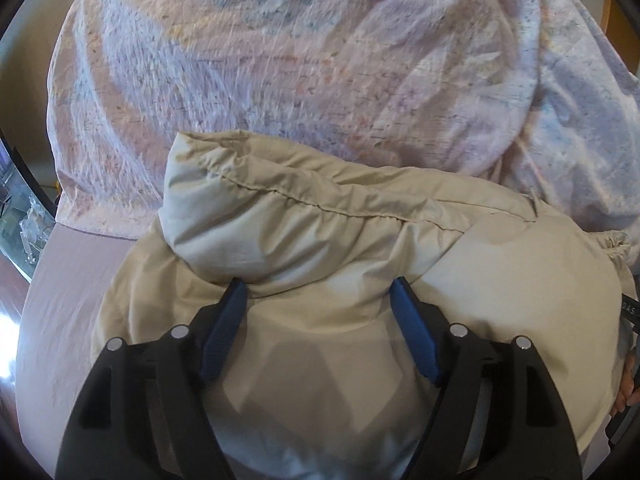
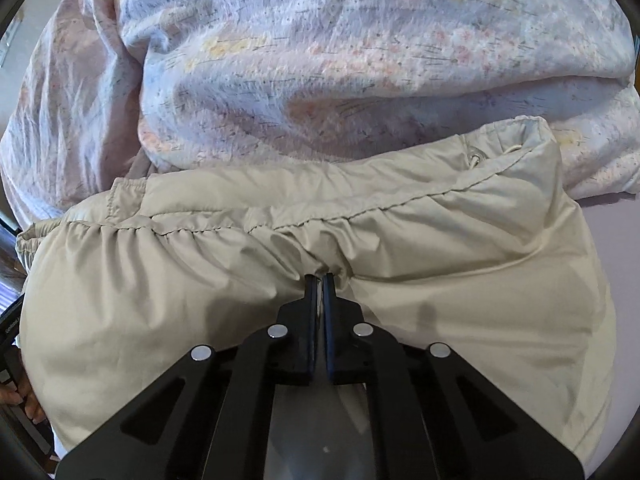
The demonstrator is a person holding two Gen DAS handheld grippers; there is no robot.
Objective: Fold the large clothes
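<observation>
A beige padded jacket (image 1: 320,240) lies bunched on a bed, its gathered hem seam running across both views. My left gripper (image 1: 318,286) stands open, its blue fingertips (image 1: 236,292) set wide on either side of a puffy fold of the jacket, resting against the cloth. In the right wrist view the same jacket (image 2: 440,240) fills the middle. My right gripper (image 2: 319,278) is shut on a pinch of the jacket just below the seam, where wrinkles converge at the tips. A drawstring eyelet (image 2: 476,156) shows near the hem's far right corner.
A crumpled floral quilt (image 1: 300,60) is heaped right behind the jacket (image 2: 360,40). A pale lilac bedsheet (image 1: 68,300) lies under both. A hand (image 1: 626,394) holding the other gripper shows at the frame edge. Dark floor and glass items are at far left.
</observation>
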